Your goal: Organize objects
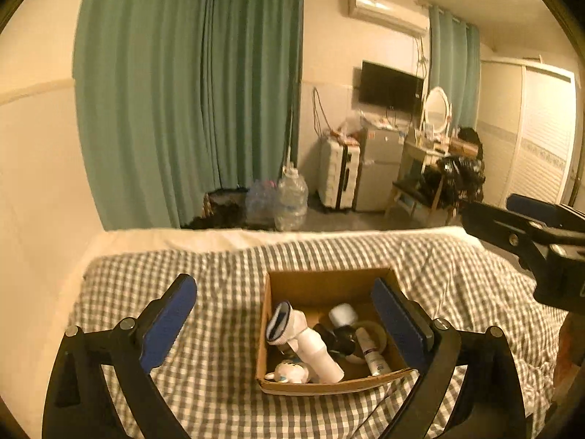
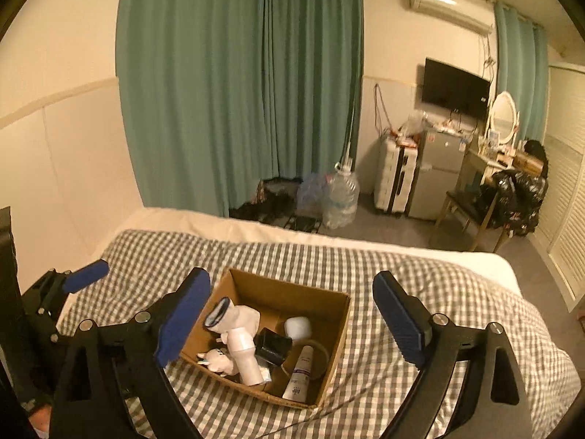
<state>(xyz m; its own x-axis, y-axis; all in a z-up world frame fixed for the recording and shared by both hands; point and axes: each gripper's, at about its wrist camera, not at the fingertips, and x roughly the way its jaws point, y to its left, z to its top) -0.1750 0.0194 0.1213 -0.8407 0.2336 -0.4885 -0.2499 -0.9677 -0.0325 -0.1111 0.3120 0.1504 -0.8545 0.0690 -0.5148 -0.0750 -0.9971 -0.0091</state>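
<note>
You've got one open cardboard box [image 1: 314,285] on the checked blanket [image 1: 219,292], just ahead of both tongs. Inside: one white bottle [image 1: 321,355], one tube [image 2: 301,373], one black cup [image 2: 272,345], one white figurine [image 1: 287,372], one rolled sock [image 1: 279,320]. Left gripper [image 1: 285,323] and right gripper [image 2: 289,316] both spread wide, holding nothing.

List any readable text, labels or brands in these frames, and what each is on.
Nothing reads cleanly.
Tube in the box: dark print near the cap, too blurred to read; the purple band above it is also unreadable.
Same tube, left wrist view: label blurred.
Fridge: small badge, too small.
Water jug: label too small.
</note>
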